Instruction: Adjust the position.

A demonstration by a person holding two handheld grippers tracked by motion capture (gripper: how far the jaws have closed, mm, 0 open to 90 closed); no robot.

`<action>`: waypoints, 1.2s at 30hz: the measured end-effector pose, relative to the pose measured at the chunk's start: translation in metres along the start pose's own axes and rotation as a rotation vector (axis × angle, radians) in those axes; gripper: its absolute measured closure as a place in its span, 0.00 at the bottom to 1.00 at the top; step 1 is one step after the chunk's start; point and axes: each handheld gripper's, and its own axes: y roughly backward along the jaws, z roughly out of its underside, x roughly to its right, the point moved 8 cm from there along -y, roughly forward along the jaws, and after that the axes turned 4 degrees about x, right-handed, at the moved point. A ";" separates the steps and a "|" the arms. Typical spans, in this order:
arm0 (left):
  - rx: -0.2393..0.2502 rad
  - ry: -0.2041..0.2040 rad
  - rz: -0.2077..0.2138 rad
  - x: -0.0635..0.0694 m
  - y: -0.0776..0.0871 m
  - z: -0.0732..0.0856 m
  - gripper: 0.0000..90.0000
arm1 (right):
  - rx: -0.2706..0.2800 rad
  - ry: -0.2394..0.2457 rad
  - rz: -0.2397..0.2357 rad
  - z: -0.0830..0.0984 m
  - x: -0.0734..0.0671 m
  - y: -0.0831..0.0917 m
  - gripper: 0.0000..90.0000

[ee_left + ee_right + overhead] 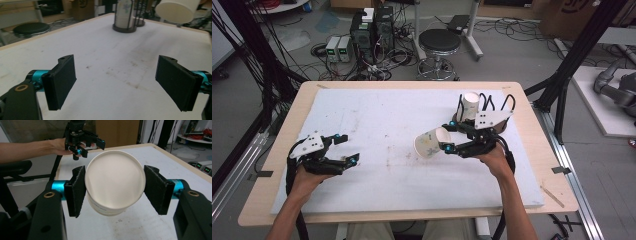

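- The paper cup is held on its side above the middle of the white table mat, base pointing towards the left hand, likely fresh from the stack and ready to be set down or passed.
- The right gripper clamps the cup near its mouth, both pads pressed against the wall.
- Behind it, a black wire cup holder keeps the remaining stacked cups upright near the far right edge.
- The left gripper hovers well apart, jaws spread wide with nothing between them.
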 end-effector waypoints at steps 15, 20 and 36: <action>0.036 -0.053 0.303 0.046 -0.057 -0.044 0.18 | 0.004 0.013 -0.053 -0.004 -0.007 -0.012 0.43; 0.058 -0.060 0.385 0.065 -0.079 -0.055 0.18 | 0.004 0.017 -0.064 -0.004 -0.009 -0.015 0.43; 0.082 -0.075 0.489 0.096 -0.117 -0.067 0.18 | 0.016 0.019 -0.099 -0.007 -0.015 -0.018 0.43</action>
